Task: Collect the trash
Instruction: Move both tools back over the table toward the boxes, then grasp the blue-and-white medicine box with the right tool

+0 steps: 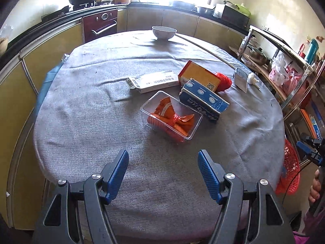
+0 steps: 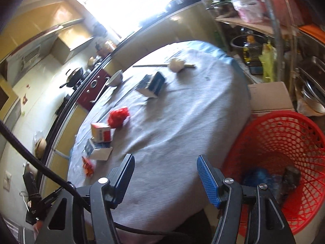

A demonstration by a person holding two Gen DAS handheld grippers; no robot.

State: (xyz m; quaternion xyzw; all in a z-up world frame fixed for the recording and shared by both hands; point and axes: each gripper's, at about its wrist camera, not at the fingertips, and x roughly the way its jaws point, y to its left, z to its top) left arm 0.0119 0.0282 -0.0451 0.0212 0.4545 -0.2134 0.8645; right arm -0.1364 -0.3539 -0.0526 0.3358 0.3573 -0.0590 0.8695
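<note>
My left gripper [image 1: 163, 163] is open and empty above the near part of a round table with a grey cloth [image 1: 101, 122]. Ahead of it lies a clear plastic tray [image 1: 171, 116] holding orange wrappers. Beyond are a blue carton [image 1: 204, 99], a white box [image 1: 154, 82], an orange-yellow box [image 1: 200, 75] and a red crumpled bag [image 1: 223, 81]. My right gripper [image 2: 165, 165] is open and empty at the table's near edge, beside a red mesh basket [image 2: 284, 142] that holds dark and blue trash. The red bag [image 2: 118, 116] and the boxes [image 2: 101, 134] show to its left.
A white bowl [image 1: 164, 32] stands at the far table edge. A small foil-sided carton [image 1: 240, 78] and a white lump [image 1: 252, 79] lie at the right. A metal shelf rack [image 1: 284, 61] stands right of the table; kitchen counters and a stove run behind. A cardboard box [image 2: 270, 97] sits by the basket.
</note>
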